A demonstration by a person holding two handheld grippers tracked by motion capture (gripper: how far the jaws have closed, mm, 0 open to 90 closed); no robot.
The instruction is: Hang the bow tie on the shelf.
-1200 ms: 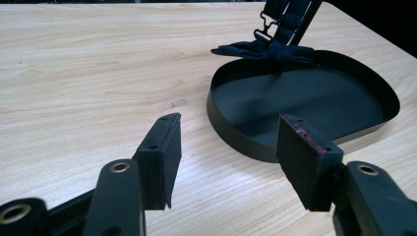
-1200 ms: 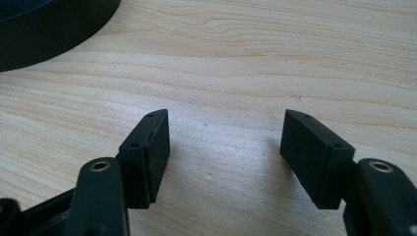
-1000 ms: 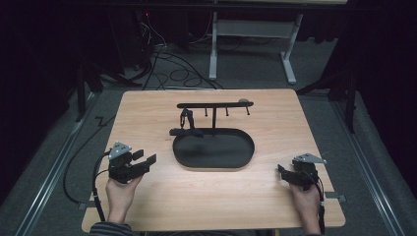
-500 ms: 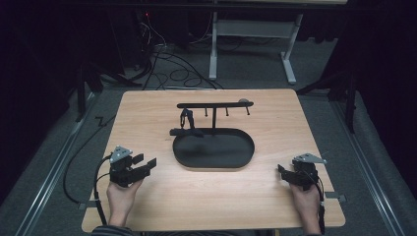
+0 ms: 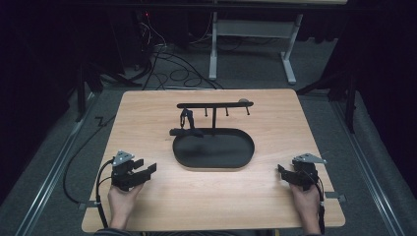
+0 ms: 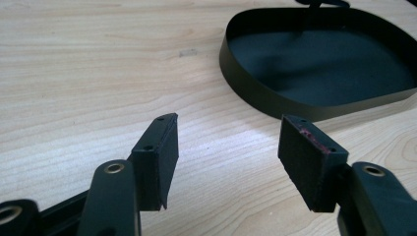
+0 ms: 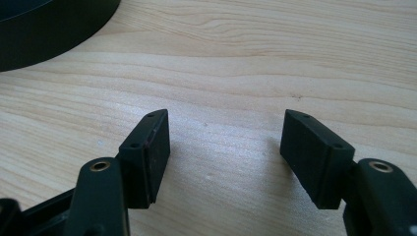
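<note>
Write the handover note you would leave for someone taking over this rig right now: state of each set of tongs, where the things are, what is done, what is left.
Left tongs: open, holding nothing, low over the table at its near left, aimed towards the black oval tray.
Right tongs: open, holding nothing, low at the near right.
Tray: mid-table; what shows of its inside is bare. A T-shaped rack rises at its far edge, with a small dark item hanging near the bar's left end; what it is cannot be told.
Done: nothing gripped yet.
Left: probably the reach to the rack and tray.

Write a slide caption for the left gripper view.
Open left gripper hovers above the wooden table, facing a black oval tray.
</note>
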